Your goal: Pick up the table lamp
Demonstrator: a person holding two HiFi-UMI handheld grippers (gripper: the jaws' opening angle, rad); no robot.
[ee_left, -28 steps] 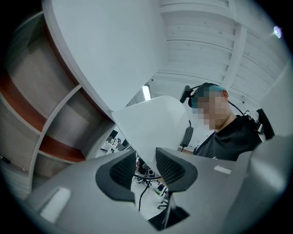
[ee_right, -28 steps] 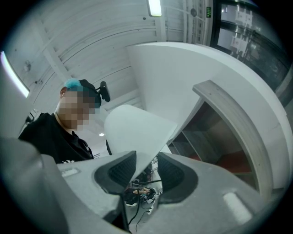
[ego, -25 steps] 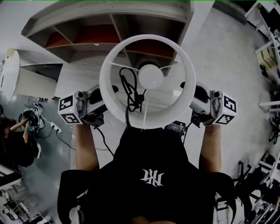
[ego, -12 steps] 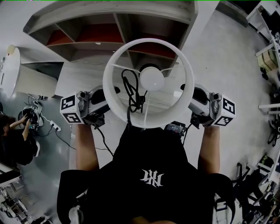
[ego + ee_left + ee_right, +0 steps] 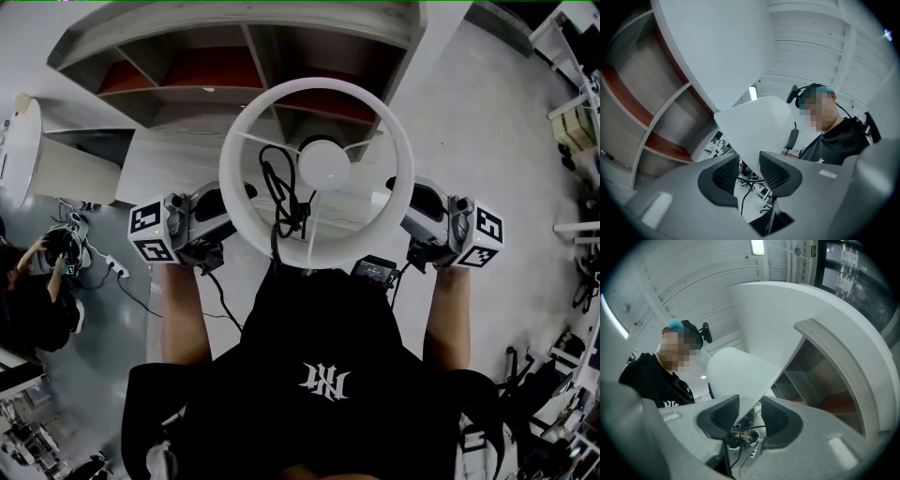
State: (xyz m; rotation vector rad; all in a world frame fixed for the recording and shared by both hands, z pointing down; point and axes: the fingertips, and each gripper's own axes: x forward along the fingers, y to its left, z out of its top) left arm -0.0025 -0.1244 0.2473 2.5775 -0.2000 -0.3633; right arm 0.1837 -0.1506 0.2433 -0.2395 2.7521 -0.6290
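White table lamp [image 5: 323, 165] is held in the air just before the grey-and-red shelf unit [image 5: 246, 37], over pale grey floor [image 5: 487, 122]. Left gripper [image 5: 749, 169] and right gripper [image 5: 750, 414] each pinch its shade wall, on opposite sides.

In the head view the lampshade [image 5: 319, 89] hides the lamp's base, and the left edge crops a person [image 5: 37, 309].

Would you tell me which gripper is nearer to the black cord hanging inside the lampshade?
Left. The left gripper grips the lampshade rim beside the black cord; the right gripper grips the far rim, beyond the bulb.
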